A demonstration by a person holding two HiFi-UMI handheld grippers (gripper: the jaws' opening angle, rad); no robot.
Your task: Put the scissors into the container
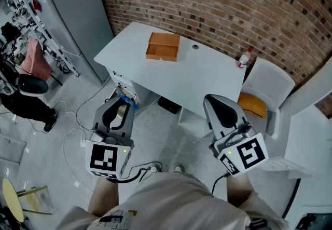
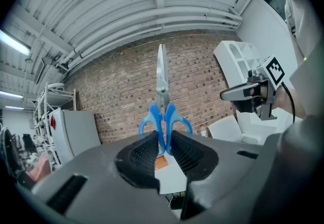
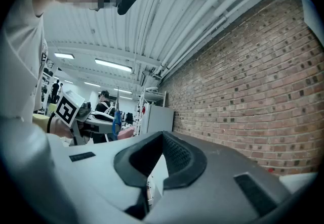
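Observation:
Blue-handled scissors (image 2: 161,97) stand with closed blades pointing up, their handles pinched between the pads of my left gripper (image 2: 163,145), which is shut on them. In the head view that gripper (image 1: 124,102) is held low at the left, well short of the table, with the blue handles (image 1: 128,100) at its tip. The container, an open orange-brown box (image 1: 163,46), sits on the white table (image 1: 207,68); a sliver of the box (image 2: 161,163) shows between the left jaws. My right gripper (image 1: 215,103) (image 3: 162,139) is shut with nothing in it, held beside the left one.
A small bottle (image 1: 244,58) stands at the table's right edge. A white chair (image 1: 267,82) with an orange cushion (image 1: 252,104) is on the right. A grey cabinet (image 1: 78,16) and racks stand on the left, cables (image 1: 72,135) lie on the floor, and a brick wall (image 1: 233,0) runs behind.

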